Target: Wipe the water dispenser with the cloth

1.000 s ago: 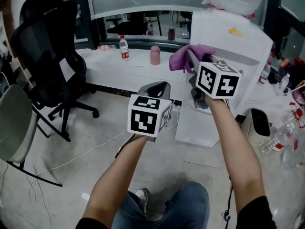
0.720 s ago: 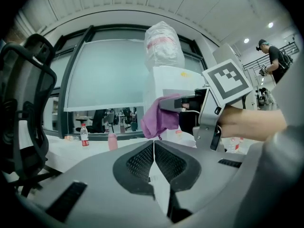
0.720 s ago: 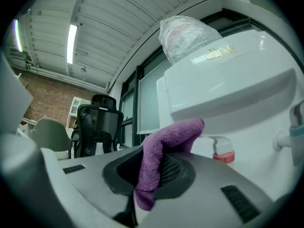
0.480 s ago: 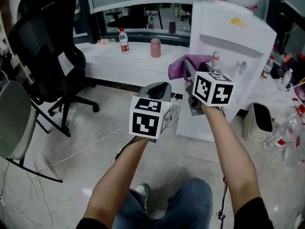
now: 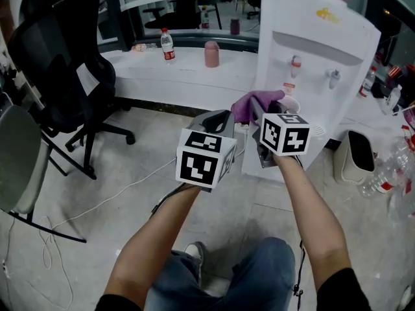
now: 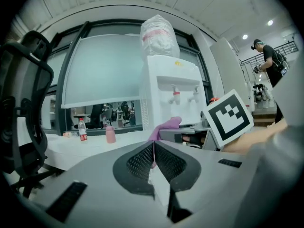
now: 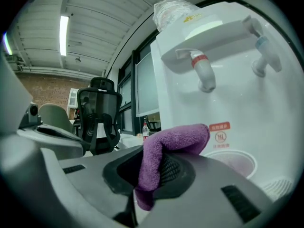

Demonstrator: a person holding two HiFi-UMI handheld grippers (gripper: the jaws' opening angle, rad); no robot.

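Observation:
The white water dispenser (image 5: pixel 311 50) stands ahead on the right, with a red tap (image 7: pixel 203 72) and a blue tap (image 7: pixel 264 56) above its drip tray. My right gripper (image 5: pixel 254 109) is shut on a purple cloth (image 5: pixel 253 103), and the cloth (image 7: pixel 171 146) hangs folded from the jaws just short of the dispenser's front, below the taps. My left gripper (image 5: pixel 214 123) is lower and to the left, shut with nothing between its jaws. From the left gripper view the dispenser (image 6: pixel 168 96) and the cloth (image 6: pixel 164 127) show ahead.
A black office chair (image 5: pixel 61 76) stands at the left. A low white ledge (image 5: pixel 168 73) carries a water bottle (image 5: pixel 167 45) and a pink cup (image 5: pixel 211 54). A white bin (image 5: pixel 353 157) and plastic bottles (image 5: pixel 382 173) sit right of the dispenser. Cables (image 5: pixel 84 206) lie on the floor.
My right gripper with the cloth has come down from the dispenser's top to the level of its drip tray. The left gripper has barely moved.

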